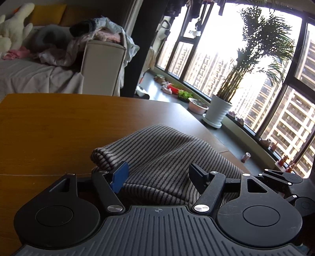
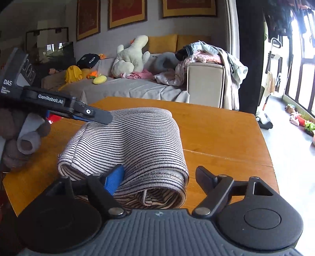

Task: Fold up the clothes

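Both left tongs (image 1: 157,173) and right tongs (image 2: 159,177) gape wide over the folded striped garment (image 2: 133,141), seemingly untouching.

one folded striped garment (image 2: 130,149) lies on one wooden table (image 2: 226,137). two grippers show: the left gripper (image 1: 157,173) and the right gripper (image 2: 159,175). behind stand one sofa (image 2: 137,86), one white plush toy (image 2: 131,57), three framed pictures (image 2: 127,11) and one potted palm (image 1: 218,110).
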`<action>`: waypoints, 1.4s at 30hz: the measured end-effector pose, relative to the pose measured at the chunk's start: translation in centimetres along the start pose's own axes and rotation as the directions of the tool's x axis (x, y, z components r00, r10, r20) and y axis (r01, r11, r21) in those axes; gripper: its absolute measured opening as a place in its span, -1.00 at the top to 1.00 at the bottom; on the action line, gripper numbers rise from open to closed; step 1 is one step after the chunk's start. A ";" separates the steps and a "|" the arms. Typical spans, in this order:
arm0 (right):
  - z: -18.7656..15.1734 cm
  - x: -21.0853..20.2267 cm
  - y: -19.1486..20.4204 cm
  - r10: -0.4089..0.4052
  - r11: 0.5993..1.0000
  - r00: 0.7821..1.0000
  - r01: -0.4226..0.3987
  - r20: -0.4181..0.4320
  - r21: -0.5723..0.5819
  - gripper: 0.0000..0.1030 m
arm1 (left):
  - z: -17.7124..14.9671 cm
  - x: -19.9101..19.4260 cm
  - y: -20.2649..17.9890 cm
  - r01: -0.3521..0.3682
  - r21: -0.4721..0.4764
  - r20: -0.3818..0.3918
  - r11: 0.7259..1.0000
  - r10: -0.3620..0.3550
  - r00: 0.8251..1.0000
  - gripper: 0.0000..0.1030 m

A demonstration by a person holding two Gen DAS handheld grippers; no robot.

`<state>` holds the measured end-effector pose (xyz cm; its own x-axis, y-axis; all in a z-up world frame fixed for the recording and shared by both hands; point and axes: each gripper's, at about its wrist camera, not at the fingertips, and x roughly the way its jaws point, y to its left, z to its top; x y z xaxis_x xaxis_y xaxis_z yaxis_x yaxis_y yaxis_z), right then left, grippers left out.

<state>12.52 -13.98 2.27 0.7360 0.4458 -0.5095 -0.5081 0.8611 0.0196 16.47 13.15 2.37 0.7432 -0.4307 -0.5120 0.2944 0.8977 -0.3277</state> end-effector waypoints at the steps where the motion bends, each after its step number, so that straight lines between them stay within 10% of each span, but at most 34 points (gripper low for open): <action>1: 0.0 0.0 -0.1 -0.013 1.000 1.000 0.013 -0.002 0.008 -0.87 | 0.1 -0.6 0.0 -0.005 -0.014 0.009 1.000 0.005 1.000 -0.42; 24: -2.6 1.1 -3.5 0.106 0.866 0.994 -0.109 0.034 0.487 -1.00 | -5.5 -4.5 1.3 0.031 -0.193 -0.042 0.981 -0.040 0.998 -0.56; 27: -2.4 1.5 -2.4 0.181 0.879 0.983 -0.173 0.024 0.444 -1.00 | -5.5 -4.3 1.0 0.045 -0.179 -0.043 0.983 -0.054 0.998 -0.53; 34: -1.2 1.3 1.9 0.074 0.989 0.991 -0.059 -0.112 0.133 -1.00 | -6.1 -3.3 0.2 0.069 -0.175 -0.061 0.982 -0.081 0.995 -0.48; 42: 0.3 -4.3 5.3 -0.111 0.960 0.985 0.141 0.134 -0.242 -0.99 | -6.3 -4.5 0.9 0.056 -0.180 -0.040 0.982 -0.064 0.997 -0.49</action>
<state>6.81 -11.25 4.85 0.8411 0.3762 -0.3886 -0.4921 0.8304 -0.2612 9.61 15.32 -0.60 0.6986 -0.4904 -0.5210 0.2221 0.8408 -0.4936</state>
